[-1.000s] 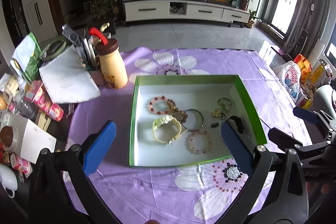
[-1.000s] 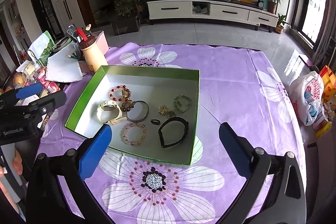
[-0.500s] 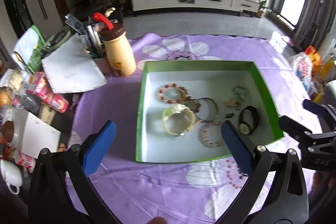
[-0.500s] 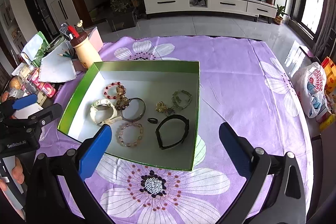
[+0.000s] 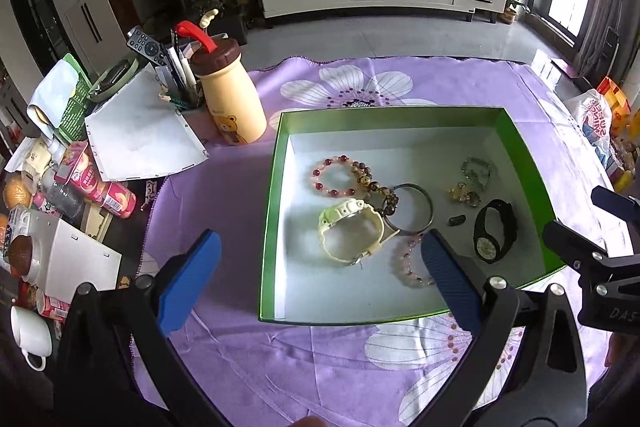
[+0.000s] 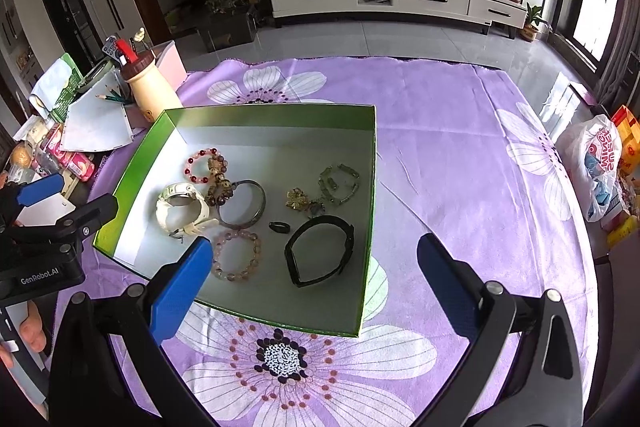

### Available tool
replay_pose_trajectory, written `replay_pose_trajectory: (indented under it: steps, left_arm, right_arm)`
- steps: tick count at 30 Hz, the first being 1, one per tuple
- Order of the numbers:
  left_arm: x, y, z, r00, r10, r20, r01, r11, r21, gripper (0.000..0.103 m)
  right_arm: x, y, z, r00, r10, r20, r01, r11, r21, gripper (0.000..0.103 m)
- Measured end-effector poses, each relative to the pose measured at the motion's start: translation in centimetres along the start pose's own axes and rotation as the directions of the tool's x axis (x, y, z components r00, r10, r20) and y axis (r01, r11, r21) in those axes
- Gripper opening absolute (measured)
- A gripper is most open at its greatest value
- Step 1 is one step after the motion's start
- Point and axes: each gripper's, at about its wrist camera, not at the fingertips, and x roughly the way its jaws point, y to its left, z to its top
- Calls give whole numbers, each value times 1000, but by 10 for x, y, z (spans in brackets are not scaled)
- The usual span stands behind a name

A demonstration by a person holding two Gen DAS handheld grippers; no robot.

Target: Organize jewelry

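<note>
Both the left gripper and right gripper are held wide, empty; the cream watch touches neighbouring bracelets, so snagging is risked.

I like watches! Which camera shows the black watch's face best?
The left wrist view: the black watch turns its round dial toward that camera. In the right wrist view it lies edge-on, showing only the strap loop in the green box.

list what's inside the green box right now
Inside the green box: a cream watch, a black watch, a red bead bracelet, a pink bead bracelet, a metal bangle, a green-stone bracelet, gold trinkets and a small dark ring. The right gripper's finger hides one near patch.
</note>
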Motion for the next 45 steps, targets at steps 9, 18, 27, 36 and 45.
replay_pose_trajectory:
  steps: [9, 18, 27, 36, 45]
  left_arm:
    - [2, -1, -2, 1000, 12, 1, -12, 1000, 8, 101]
    - [3, 0, -2, 1000, 13, -4, -13, 1000, 5, 101]
    - [7, -3, -4, 1000, 8, -12, -8, 1000, 3, 101]
    - [11, -3, -2, 1000, 3, -24, -3, 1000, 1, 101]
    - [12, -3, -3, 1000, 3, -26, -2, 1000, 1, 101]
  right_arm:
    - [4, 0, -1, 1000, 4, -9, -4, 1000, -1, 102]
    - [5, 0, -1, 1000, -1, -12, 1, 1000, 2, 102]
    - [7, 1, -2, 1000, -2, -20, 2, 1000, -2, 102]
    - [8, 2, -1, 1000, -4, -19, 4, 1000, -7, 102]
    - [9, 1, -1, 1000, -11, -20, 11, 1000, -8, 102]
